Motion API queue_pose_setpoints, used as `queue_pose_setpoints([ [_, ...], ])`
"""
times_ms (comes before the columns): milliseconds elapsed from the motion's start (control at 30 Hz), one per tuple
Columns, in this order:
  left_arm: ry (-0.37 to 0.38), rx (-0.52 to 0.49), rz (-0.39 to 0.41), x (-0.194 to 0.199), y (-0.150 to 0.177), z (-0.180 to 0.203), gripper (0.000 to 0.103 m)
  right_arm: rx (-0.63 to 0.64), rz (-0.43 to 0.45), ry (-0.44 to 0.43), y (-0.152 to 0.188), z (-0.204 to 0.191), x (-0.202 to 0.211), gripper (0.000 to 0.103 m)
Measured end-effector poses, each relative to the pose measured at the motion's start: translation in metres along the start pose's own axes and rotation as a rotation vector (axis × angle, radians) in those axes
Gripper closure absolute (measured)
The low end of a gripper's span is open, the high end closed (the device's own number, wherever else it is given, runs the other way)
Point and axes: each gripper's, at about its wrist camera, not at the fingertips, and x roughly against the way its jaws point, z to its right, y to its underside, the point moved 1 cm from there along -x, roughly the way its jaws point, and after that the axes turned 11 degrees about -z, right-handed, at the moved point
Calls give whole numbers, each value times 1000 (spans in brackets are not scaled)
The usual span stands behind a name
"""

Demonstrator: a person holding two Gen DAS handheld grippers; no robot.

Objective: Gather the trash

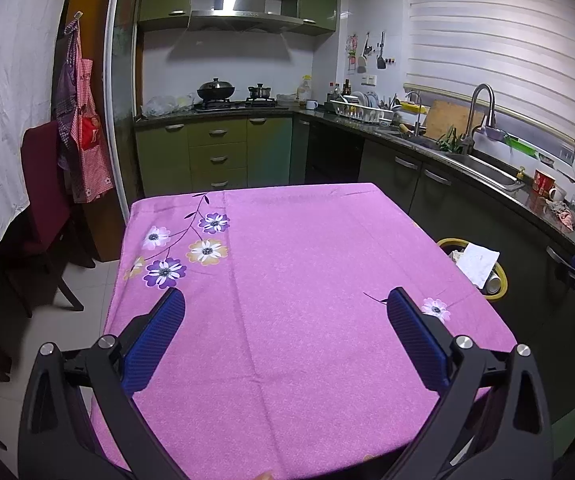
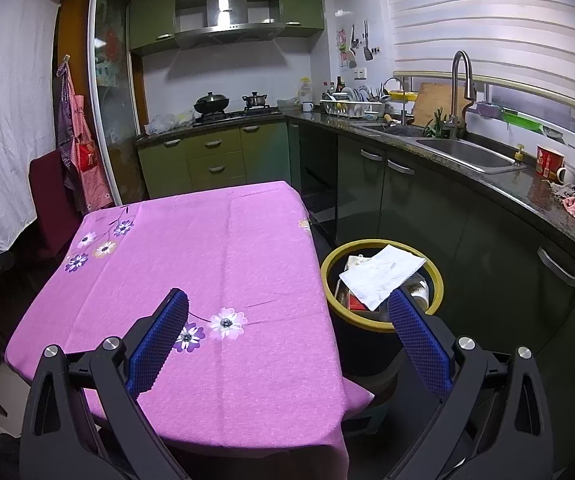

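I see the bench (image 1: 307, 280) with its pink flower cloth, and nothing lies on the cloth that I can find. The trash is all in the bin (image 2: 439, 280), the dark tub with the yellow rim that stands on the floor just beside the right edge of the bench. A white sheet of paper (image 2: 379, 276) lies on top of the other bits in there. Its long side runs from the near left of the bin up to the far right rim, and one corner sticks out over the rim.

My left hand-held gripper (image 1: 287, 308) hangs over the middle of the bench. Its two blue pads are wide apart and there is nothing between them. My right hand-held gripper (image 2: 287, 312) is wide apart too and holds nothing. Its left pad is over the cloth and its right pad (image 2: 415, 332) is over the near side of the bin, with its tip close to the low corner of the paper. I cannot tell if it touches.

So the bin is ahead and to the right of both, and the right one is much nearer. I think the picking up is done, or almost. If the paper needs a push down, the right one should do it.
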Motion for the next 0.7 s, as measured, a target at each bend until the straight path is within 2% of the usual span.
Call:
queue_pose_setpoints([
  [700, 29, -6, 0, 0, 0, 0, 7, 0, -4, 0, 1, 0, -2, 5],
])
